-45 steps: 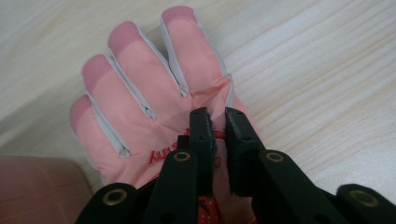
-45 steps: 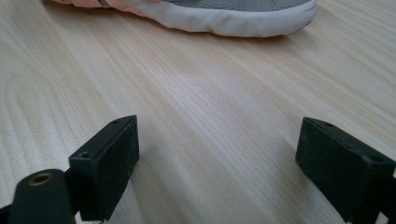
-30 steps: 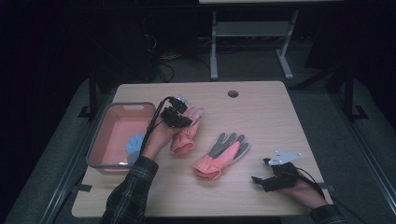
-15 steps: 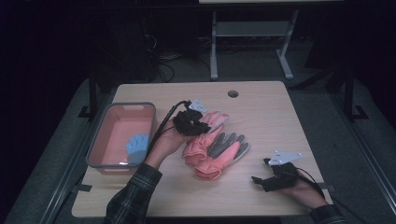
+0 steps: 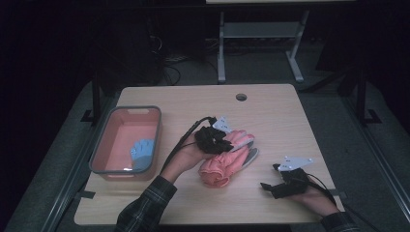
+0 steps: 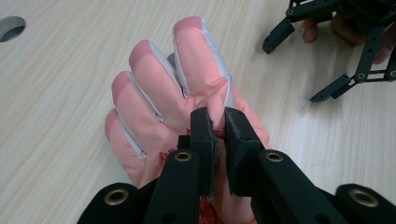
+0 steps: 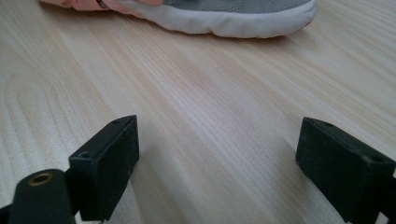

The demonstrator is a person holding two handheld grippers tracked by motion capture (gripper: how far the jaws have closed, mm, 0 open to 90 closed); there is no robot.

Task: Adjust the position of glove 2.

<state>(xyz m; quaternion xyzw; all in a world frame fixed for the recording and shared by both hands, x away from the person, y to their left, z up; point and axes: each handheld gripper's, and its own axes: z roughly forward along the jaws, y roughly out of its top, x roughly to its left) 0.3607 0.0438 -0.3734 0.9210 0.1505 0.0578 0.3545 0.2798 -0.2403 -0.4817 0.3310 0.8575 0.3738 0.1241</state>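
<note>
Right of the pink plastic tub [image 5: 126,140] on the pale wooden table [image 5: 270,111], we've got the left gripper [image 5: 223,140] clamped on a padded salmon-pink winter glove [image 5: 237,140]. From the left gripper view its jaws are nearly together, pinching a fold of that pink glove [image 6: 163,107] at the back of the hand, fabric bunched between the pads. This glove sits on top of its twin, a second pink glove with a grey palm and white edging [image 5: 220,171], which lies on the table a bit farther from the tub. A small blue knitted glove [image 5: 143,152] is already inside the tub.

So we reckon the step in hand is pairing up: laying the held glove over its mate. Can't say for sure whether the two line up neatly, since the top one hides most of the lower one.

Our right gripper [image 5: 269,185] rests on the table well away from the tub, jaws spread wide with nothing between them; in its own view the grey-and-white edge of the lower glove [image 7: 233,18] lies just ahead.

Next move, we'd guess: ease the left jaws apart to drop the glove square on its partner, then bring the right one in to grab the pair together.
</note>
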